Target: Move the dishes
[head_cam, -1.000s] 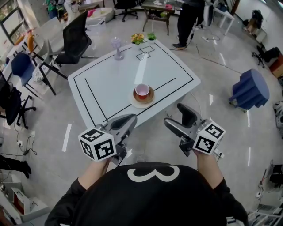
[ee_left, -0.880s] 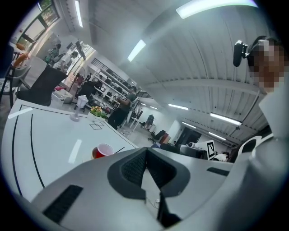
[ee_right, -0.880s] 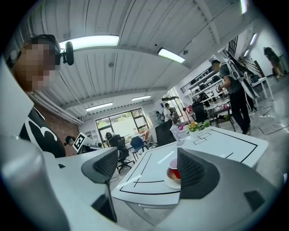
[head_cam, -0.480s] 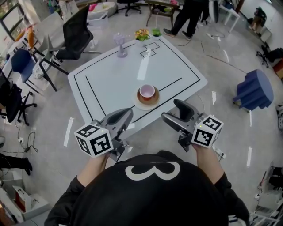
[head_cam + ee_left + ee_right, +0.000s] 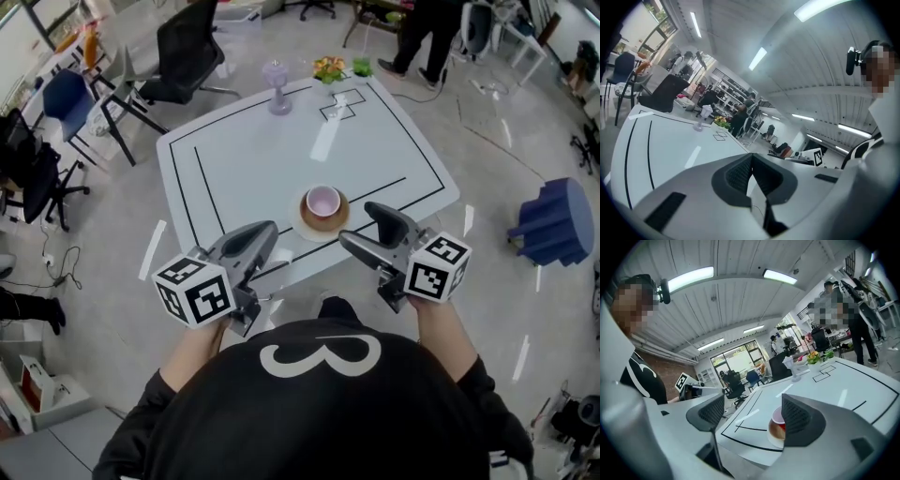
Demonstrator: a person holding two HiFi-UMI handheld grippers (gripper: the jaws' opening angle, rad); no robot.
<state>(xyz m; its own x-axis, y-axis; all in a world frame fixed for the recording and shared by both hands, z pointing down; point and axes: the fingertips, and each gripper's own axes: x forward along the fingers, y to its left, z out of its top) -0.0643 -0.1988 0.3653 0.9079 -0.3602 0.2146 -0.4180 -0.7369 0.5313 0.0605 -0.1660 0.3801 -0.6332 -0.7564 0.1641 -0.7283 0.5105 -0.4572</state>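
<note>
A pink cup (image 5: 324, 199) sits in a brown bowl (image 5: 324, 215) on a white plate (image 5: 308, 228), near the front edge of the white table (image 5: 244, 159) with black lines. My left gripper (image 5: 265, 232) hovers at the table's front edge, left of the stack, jaws shut and empty; in the left gripper view its gripper (image 5: 751, 157) shows the pads pressed together. My right gripper (image 5: 365, 228) is open just right of the stack. In the right gripper view the cup (image 5: 777, 416) and bowl (image 5: 776, 430) show between the open gripper's (image 5: 752, 404) jaws, farther off.
A purple stemmed glass (image 5: 277, 75), a flower pot (image 5: 329, 67) and a small green plant (image 5: 362, 67) stand at the table's far edge. A black chair (image 5: 192, 52) and a blue chair (image 5: 66, 98) are at the far left, a blue stool (image 5: 558, 220) on the right. A person (image 5: 427, 28) stands beyond the table.
Both grippers have come forward to the table's front edge, closer to the stack of dishes. The left stays shut, the right open.
</note>
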